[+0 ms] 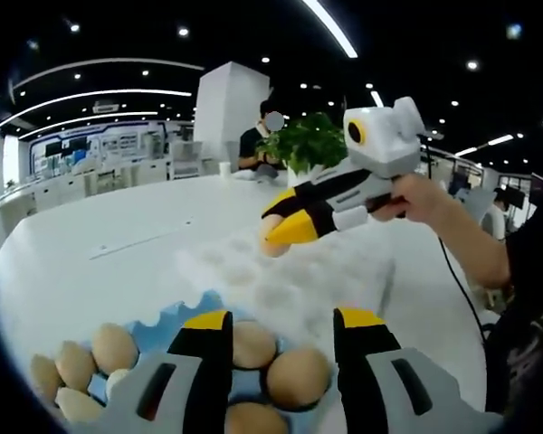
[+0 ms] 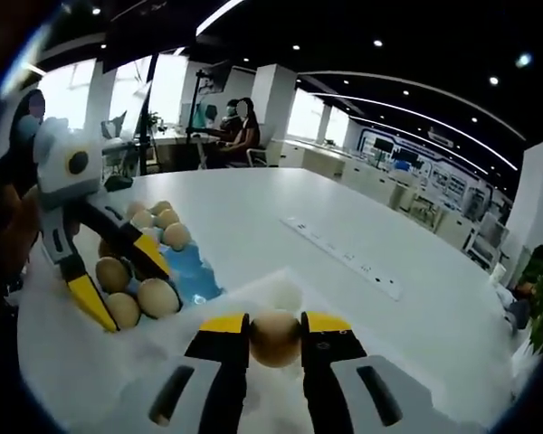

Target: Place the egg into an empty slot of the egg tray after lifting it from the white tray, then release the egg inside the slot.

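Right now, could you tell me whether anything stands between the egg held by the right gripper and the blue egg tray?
The left gripper does: its open fingers hang over the blue egg tray, above the eggs already in it. The right gripper holds the egg over the white tray; otherwise nothing visible lies between.

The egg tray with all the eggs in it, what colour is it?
Light blue. The egg tray shows best in the right gripper view, under the brown eggs.

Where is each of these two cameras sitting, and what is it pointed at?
Left gripper view: rides the left gripper, above the blue egg tray; the person's hand shows.
Right gripper view: rides the right gripper, shut on an egg over the white tray.
Shared: each sees the other gripper, both trays, the white table.
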The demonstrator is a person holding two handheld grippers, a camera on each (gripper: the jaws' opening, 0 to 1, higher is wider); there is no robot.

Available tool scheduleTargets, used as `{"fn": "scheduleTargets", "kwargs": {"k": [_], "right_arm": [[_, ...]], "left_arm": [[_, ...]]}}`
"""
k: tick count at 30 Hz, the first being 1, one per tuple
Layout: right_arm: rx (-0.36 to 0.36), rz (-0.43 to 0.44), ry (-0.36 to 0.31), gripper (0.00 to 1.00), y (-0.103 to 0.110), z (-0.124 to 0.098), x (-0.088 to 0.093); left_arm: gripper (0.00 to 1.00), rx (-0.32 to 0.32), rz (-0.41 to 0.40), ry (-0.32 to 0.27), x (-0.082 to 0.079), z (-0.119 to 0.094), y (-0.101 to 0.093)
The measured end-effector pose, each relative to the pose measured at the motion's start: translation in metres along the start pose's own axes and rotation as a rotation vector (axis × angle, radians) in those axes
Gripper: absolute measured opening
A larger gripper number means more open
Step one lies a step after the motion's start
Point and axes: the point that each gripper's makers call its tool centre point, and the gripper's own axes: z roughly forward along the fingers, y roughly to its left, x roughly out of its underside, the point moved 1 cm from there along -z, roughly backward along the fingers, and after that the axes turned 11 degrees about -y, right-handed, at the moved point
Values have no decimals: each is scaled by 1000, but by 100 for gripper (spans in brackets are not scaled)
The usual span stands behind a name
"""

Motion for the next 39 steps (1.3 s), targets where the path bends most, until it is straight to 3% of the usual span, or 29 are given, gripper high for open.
{"fn": "scheduleTargets", "kwargs": {"k": [17, 39], "right_arm": [[-38, -22, -5, 23, 19, 17, -12], [-103, -25, -16, 22, 45, 50, -27]], "left_arm": [[46, -33, -1, -30, -9, -21, 11], [47, -66, -17, -36, -5, -36, 23]]}}
